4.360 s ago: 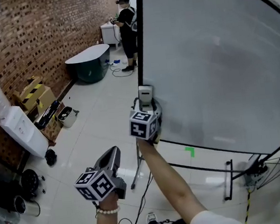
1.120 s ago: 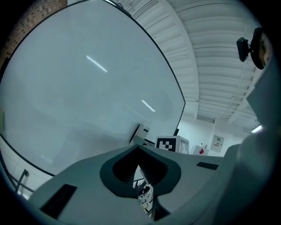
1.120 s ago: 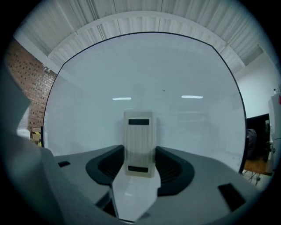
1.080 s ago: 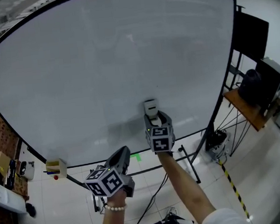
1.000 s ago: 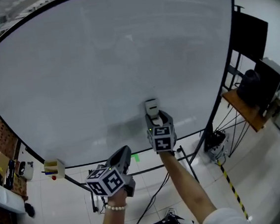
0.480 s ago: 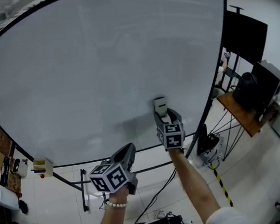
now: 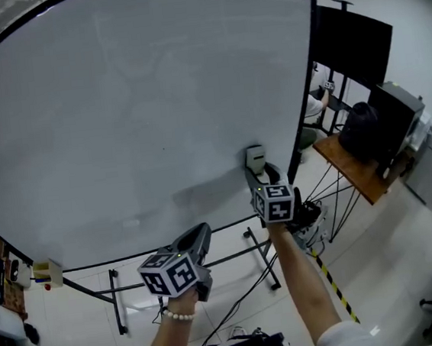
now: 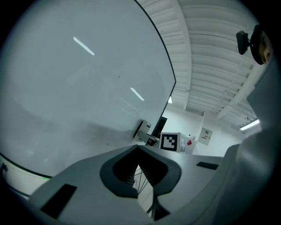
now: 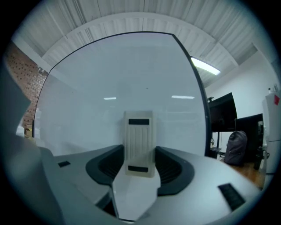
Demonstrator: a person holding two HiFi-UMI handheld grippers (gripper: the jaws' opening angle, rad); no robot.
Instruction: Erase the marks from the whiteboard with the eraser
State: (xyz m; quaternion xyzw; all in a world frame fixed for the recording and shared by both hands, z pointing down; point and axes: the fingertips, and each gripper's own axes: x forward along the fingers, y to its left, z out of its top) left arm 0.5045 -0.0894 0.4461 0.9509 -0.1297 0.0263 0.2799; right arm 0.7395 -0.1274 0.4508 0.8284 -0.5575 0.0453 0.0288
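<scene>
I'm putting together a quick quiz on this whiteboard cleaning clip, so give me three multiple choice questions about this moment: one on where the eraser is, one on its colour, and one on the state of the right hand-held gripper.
1. Where on the whiteboard is the eraser?
A. Top left corner
B. Lower part, near the right edge
C. Dead centre

2. What colour is the eraser?
A. Off-white
B. Red
C. Black

3. What is the right hand-held gripper doing?
A. Hanging open and empty
B. Shut on the eraser
C. Shut on a marker pen

Answers:
1 B: the head view shows it low on the board, close to the right edge.
2 A: the right gripper view shows a pale cream body with two dark slots.
3 B: that view shows the eraser clamped between the two jaws.
</scene>
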